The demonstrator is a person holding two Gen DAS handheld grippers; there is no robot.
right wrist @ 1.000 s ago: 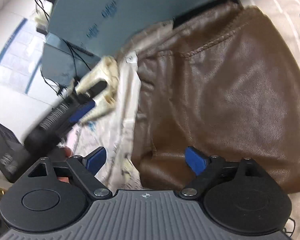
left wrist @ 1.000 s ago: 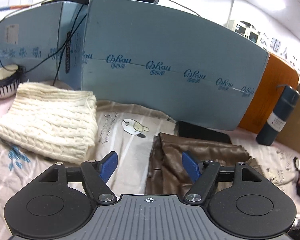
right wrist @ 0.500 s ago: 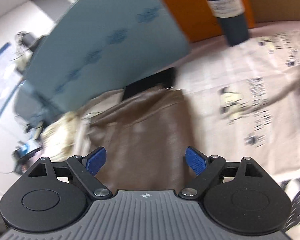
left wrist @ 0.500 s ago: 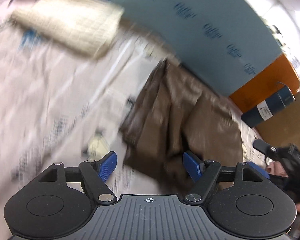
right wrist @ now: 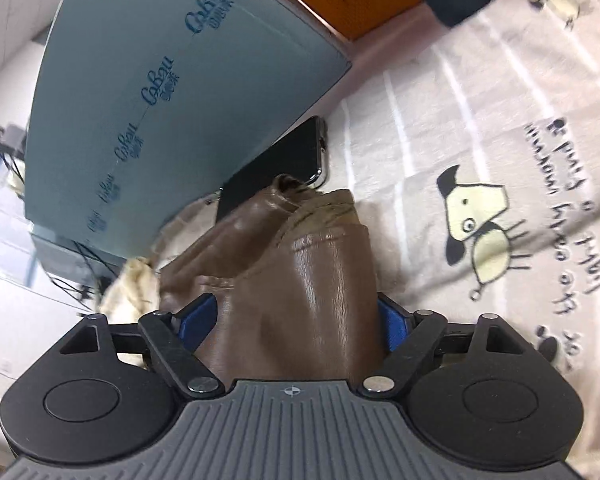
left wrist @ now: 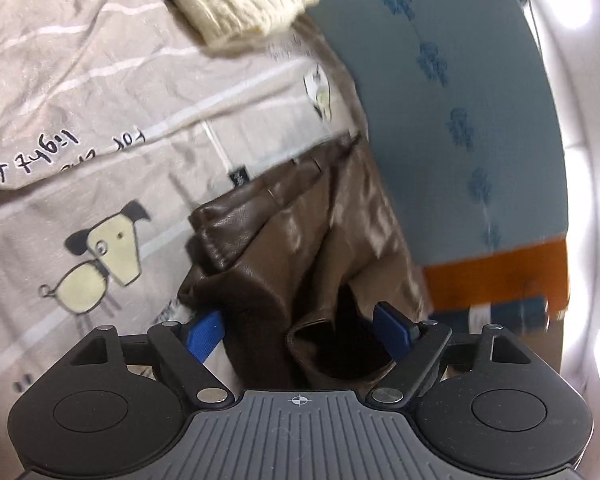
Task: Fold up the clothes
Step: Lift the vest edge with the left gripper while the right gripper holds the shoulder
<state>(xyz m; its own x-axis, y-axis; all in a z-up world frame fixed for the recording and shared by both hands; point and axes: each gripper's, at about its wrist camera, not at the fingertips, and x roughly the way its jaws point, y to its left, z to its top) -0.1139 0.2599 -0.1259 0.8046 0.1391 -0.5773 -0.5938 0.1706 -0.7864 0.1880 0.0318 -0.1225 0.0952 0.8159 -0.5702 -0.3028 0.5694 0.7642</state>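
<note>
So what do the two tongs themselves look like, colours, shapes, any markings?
Both look alike. The left tongs and right tongs each have a grey ribbed body with a small crosshair mark at its front edge, flanked by two rounded black housings with a circular disc on top. Black linkage arms with silver pivot screws carry blue pads. No cables, hands or sleeves show.

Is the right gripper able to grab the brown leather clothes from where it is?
Probably yes. The right gripper already has the brown leather garment between its blue fingers, its jaws have just been closing, and nothing blocks it.
</note>
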